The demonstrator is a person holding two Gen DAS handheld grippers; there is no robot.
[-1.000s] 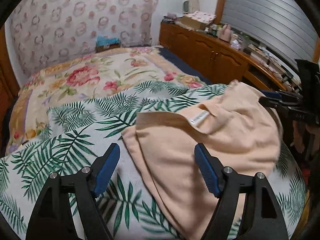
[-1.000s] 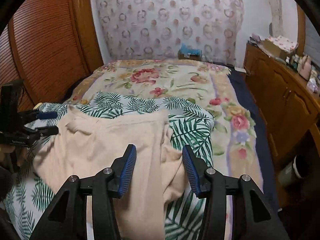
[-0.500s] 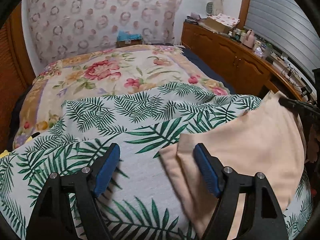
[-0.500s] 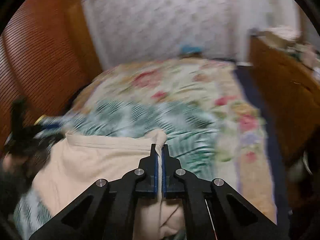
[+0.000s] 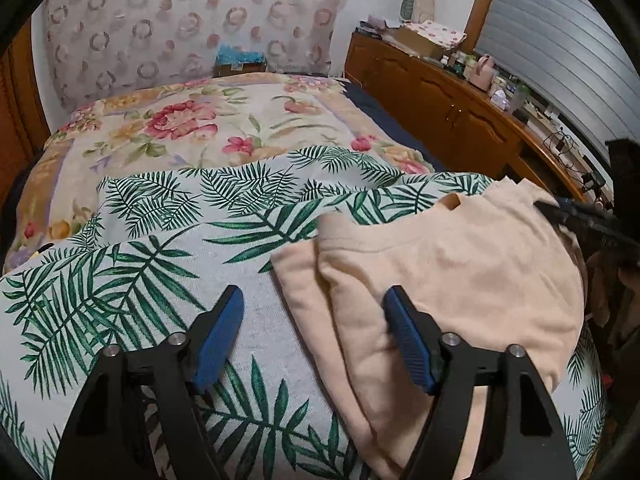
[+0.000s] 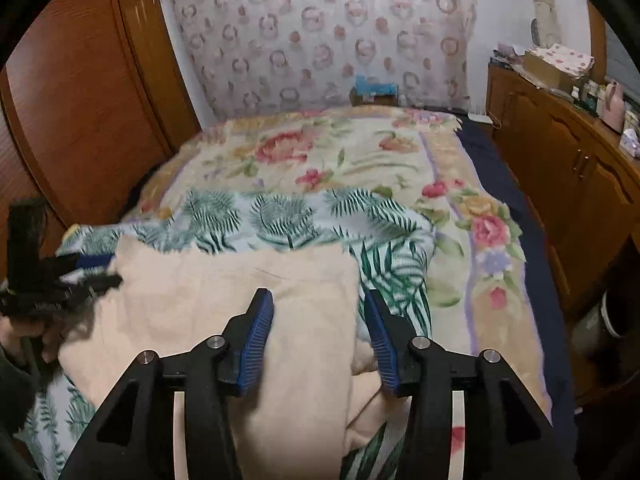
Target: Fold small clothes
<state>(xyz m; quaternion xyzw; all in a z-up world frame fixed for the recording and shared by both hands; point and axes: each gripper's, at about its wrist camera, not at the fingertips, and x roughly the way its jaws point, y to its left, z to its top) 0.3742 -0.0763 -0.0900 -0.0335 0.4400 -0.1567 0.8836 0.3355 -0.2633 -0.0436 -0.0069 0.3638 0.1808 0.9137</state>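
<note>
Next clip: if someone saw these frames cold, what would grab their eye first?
Probably the peach garment, lying folded over on the palm-leaf sheet at the near end of the bed. Both the left gripper and right gripper hang open above it, gripping nothing. Behind, a floral blanket covers the rest of the bed.

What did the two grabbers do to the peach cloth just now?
The right gripper pinched the cloth half a second ago, carried its edge over toward the left, and has now let go, fingers open. The cloth lies folded. The left gripper stayed open throughout, holding nothing. The leaf sheet stayed put.
</note>
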